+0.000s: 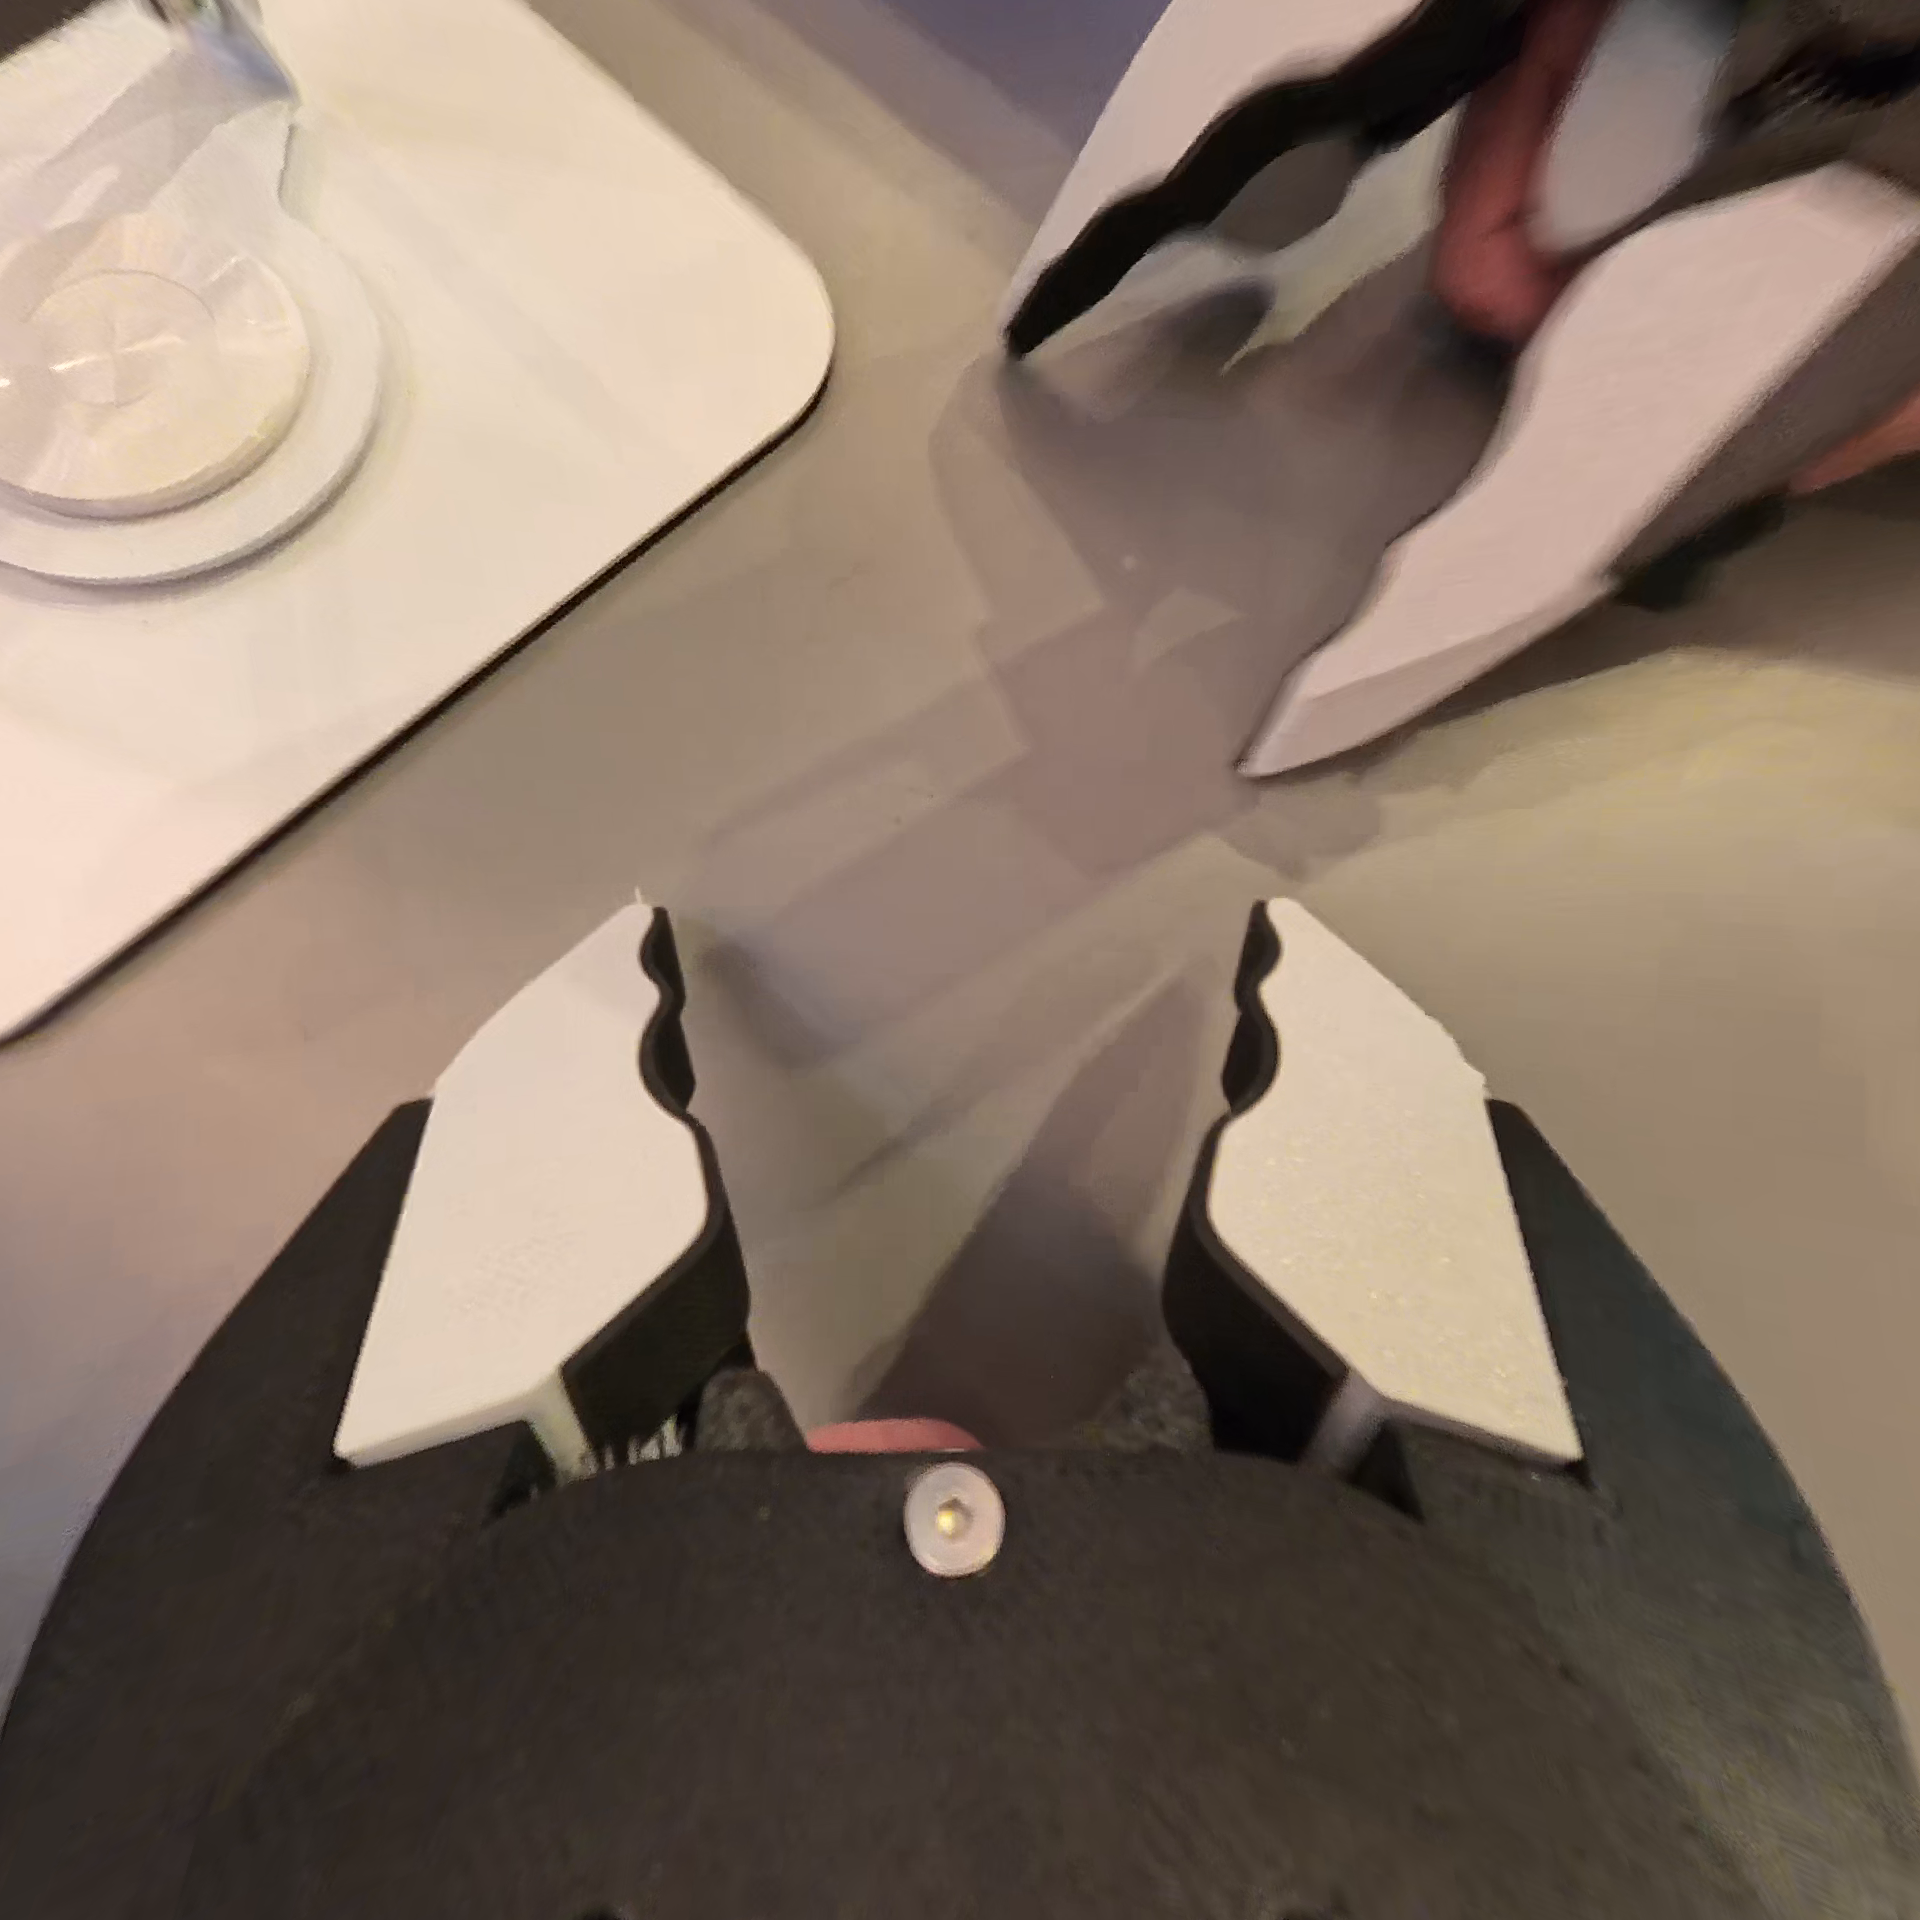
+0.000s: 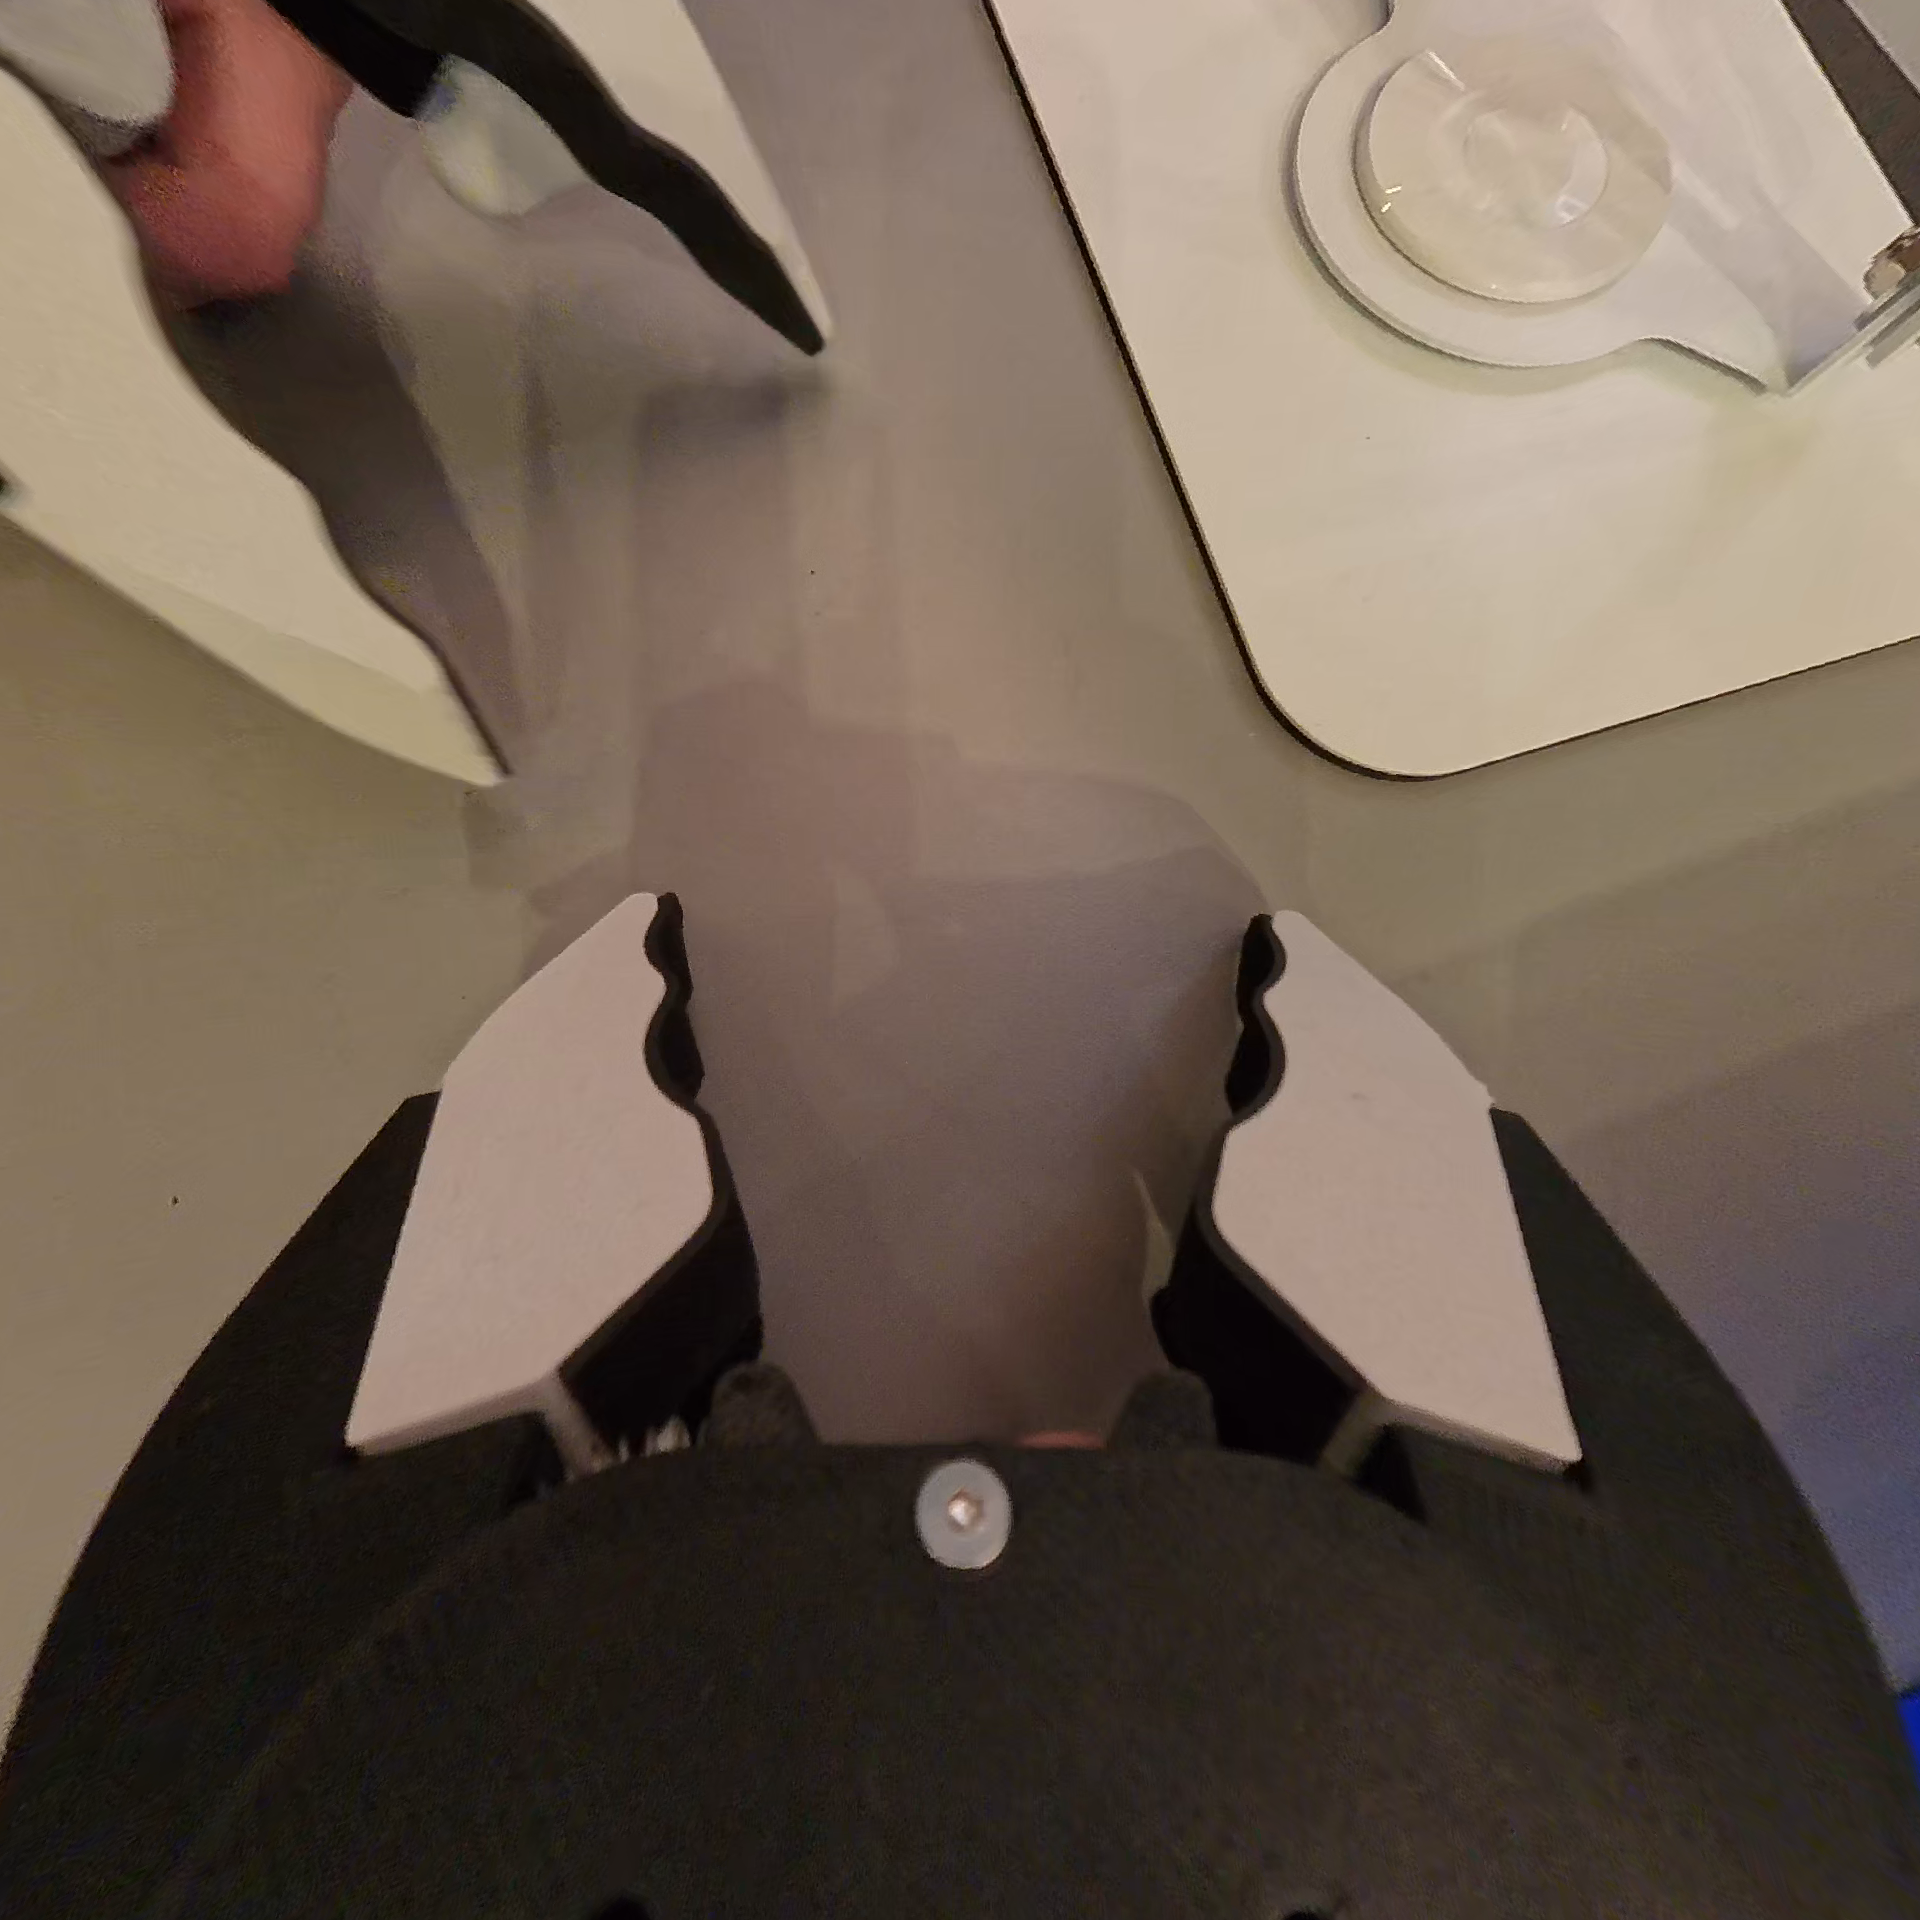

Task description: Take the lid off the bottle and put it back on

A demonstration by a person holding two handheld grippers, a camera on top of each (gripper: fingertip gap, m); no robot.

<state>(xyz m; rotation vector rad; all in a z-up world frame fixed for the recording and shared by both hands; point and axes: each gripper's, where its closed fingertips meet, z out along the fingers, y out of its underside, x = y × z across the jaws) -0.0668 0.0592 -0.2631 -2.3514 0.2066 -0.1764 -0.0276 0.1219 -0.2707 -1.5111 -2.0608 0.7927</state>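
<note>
Both the left gripper (image 1: pixel 956 925) and the right gripper (image 2: pixel 961 925) hang spread and empty over the grey desk (image 2: pixel 156 987), beside the white board (image 2: pixel 1507 499). The clear bottle (image 2: pixel 1507 177) stands on that board, inside its round holder; no lid is discernible.

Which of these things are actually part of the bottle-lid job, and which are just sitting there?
For the job:
left gripper, open, empty
right gripper, open, empty
clear bottle in a white holder

Just there:
white board under the holder
grey table
</note>
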